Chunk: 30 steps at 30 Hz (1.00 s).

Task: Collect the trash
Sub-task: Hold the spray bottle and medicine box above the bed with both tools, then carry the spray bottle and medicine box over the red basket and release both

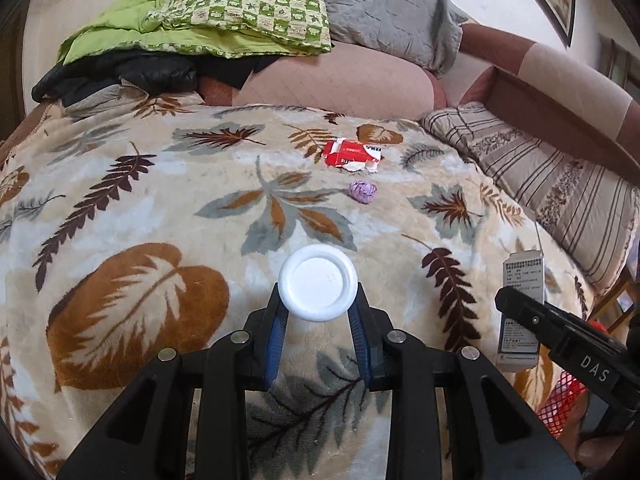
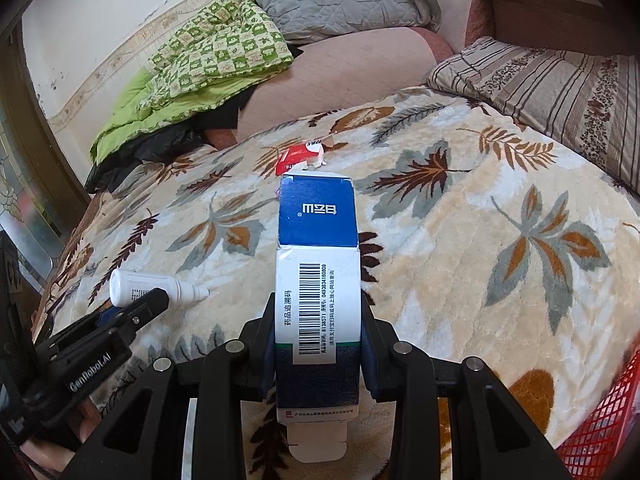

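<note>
My left gripper point(image 1: 318, 300) is shut on a small white plastic bottle point(image 1: 318, 288), seen base-on; the bottle also shows from the side in the right wrist view point(image 2: 136, 286). My right gripper point(image 2: 318, 320) is shut on a blue and white medicine carton point(image 2: 318, 280), which also shows at the right in the left wrist view point(image 1: 522, 304). Both are held just above the leaf-patterned blanket point(image 1: 160, 208). Farther back on the blanket lie a torn red and white packet point(image 1: 352, 154) and a crumpled purple paper ball point(image 1: 363, 191). The packet also shows beyond the carton point(image 2: 300, 156).
A red mesh basket point(image 2: 608, 428) stands at the bed's lower right edge, also glimpsed in the left wrist view point(image 1: 560, 400). A green quilt point(image 1: 224, 12), grey pillow point(image 1: 384, 12), black garment point(image 1: 120, 76) and striped pillow point(image 1: 552, 172) lie at the back and right.
</note>
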Motion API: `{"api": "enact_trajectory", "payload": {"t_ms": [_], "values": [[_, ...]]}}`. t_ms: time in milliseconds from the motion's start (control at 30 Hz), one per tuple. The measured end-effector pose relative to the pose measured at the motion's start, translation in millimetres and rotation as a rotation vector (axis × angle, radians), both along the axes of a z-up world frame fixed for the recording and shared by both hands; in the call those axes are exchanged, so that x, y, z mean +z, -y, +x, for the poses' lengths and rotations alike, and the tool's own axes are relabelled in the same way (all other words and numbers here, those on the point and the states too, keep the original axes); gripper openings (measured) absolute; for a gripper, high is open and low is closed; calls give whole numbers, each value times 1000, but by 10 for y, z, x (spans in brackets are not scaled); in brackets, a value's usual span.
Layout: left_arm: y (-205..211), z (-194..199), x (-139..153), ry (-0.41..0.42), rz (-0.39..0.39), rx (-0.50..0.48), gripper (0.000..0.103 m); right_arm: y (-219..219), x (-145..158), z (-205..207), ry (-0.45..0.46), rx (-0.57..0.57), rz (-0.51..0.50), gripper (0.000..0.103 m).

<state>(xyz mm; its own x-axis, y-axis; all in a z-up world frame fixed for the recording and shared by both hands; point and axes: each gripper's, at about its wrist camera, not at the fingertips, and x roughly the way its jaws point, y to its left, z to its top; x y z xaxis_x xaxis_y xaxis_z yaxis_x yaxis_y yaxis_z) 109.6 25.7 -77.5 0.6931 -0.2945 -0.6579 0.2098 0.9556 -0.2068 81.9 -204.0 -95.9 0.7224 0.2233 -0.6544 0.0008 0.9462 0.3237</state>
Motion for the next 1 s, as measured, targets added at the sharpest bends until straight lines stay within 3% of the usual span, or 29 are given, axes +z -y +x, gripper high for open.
{"api": "enact_trajectory", "payload": {"t_ms": [200,467,767,1000], "values": [[86,-60,134,57,5,-43,29,16,44,-26,26,1,16,37],[329,-130,345,66,-9,-131,29,237,126,-124,58,-47,82,36],[1248,-463,784,117,-43,-371,29,970,474,-612,135,-192,145,36],[2160,-843,804,72,-66,-598,29,1859,545,-1416,106,-360,158,37]]}}
